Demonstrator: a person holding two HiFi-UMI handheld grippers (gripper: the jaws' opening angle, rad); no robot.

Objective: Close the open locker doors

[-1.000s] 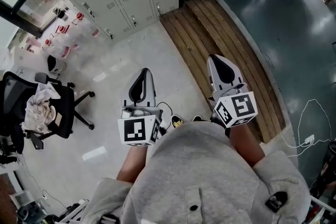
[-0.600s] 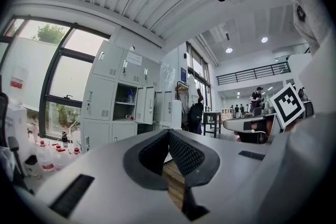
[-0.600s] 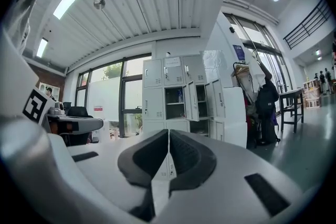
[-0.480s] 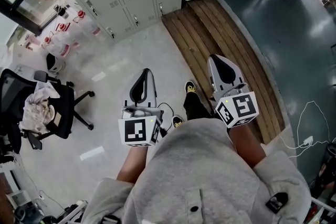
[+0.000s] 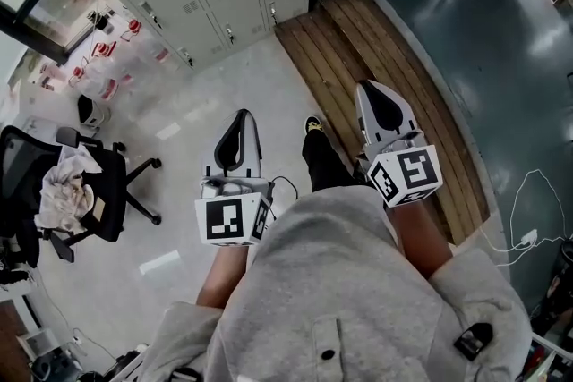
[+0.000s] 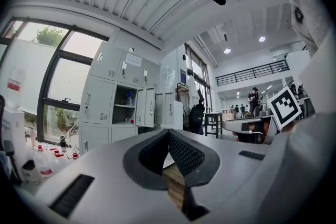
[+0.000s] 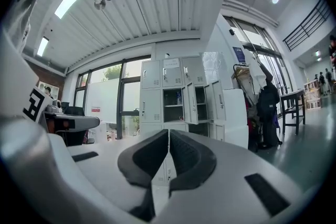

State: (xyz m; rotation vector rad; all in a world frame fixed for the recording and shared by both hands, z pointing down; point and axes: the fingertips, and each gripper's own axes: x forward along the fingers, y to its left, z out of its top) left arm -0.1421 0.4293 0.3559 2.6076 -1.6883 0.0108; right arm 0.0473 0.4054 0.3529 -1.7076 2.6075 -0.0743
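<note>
To the left of the left tool, an office chair draped with cloth stands on the floor. Further ahead on that side, red-capped bottles line the window. The left tool is closed, its tips meeting on nothing.

Straight ahead of both tools, and well apart from them, stands the grey locker bank. In its middle row two open doors each stand out at the right of their opening. We judge them to be thin sheet steel: light, stiff and free on their hinges. The smooth paint would let the pads slide, so we would push the flat face near the free edge rather than pinch it.

The right tool is likewise closed and empty. To its right a white cabinet sits beside the lockers, with dark clothing hanging past it. Between the tools, the person's leg is all we see in the path.
</note>
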